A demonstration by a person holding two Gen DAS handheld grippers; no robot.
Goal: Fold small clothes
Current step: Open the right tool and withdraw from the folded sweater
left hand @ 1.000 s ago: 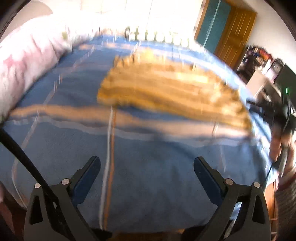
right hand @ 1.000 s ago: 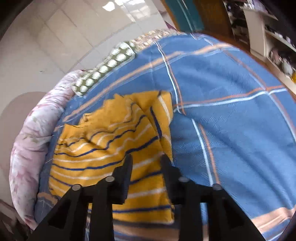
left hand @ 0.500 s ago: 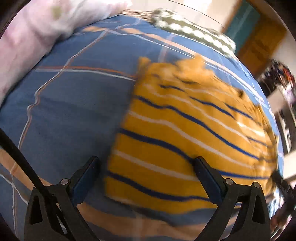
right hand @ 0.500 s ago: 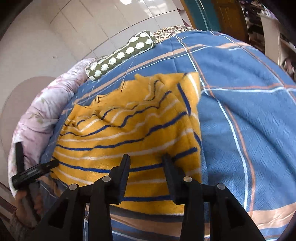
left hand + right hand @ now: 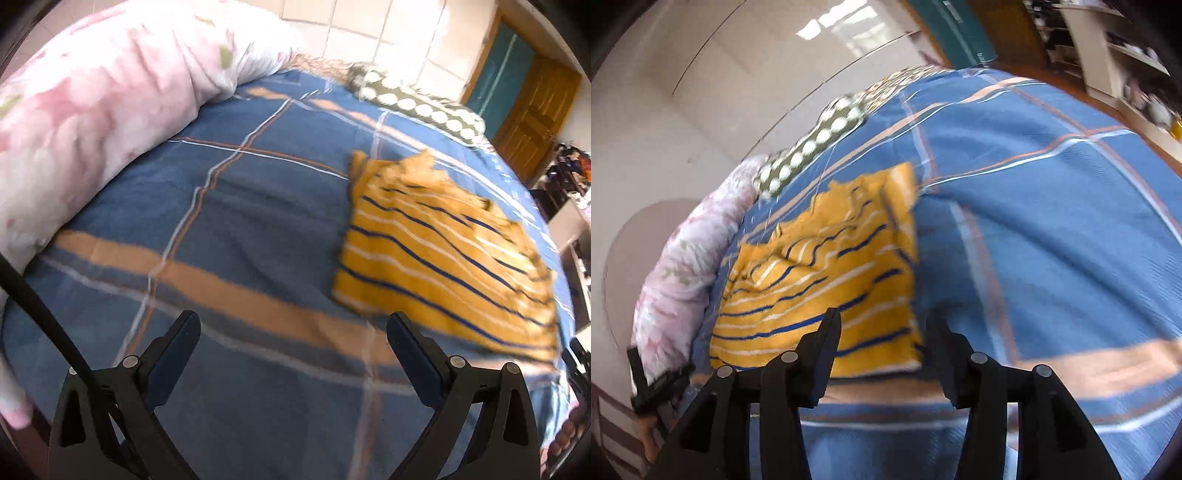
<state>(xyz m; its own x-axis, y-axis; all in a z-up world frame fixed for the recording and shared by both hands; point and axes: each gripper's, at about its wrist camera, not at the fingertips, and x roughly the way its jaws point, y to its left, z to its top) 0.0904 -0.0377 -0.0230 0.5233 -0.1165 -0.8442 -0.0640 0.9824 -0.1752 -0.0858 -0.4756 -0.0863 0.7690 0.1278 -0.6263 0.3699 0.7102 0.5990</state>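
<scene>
Left gripper (image 5: pixel 293 330): jaws wide apart, empty, above the blue plaid bedspread (image 5: pixel 229 221). The yellow striped garment (image 5: pixel 439 254) lies flat ahead and to its right. Right gripper (image 5: pixel 882 332): jaws parted, holding nothing, the garment's near edge just ahead, mostly left.

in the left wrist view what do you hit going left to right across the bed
pink quilt → bare blue plaid blanket → yellow striped garment → shelves at the far right edge
</scene>
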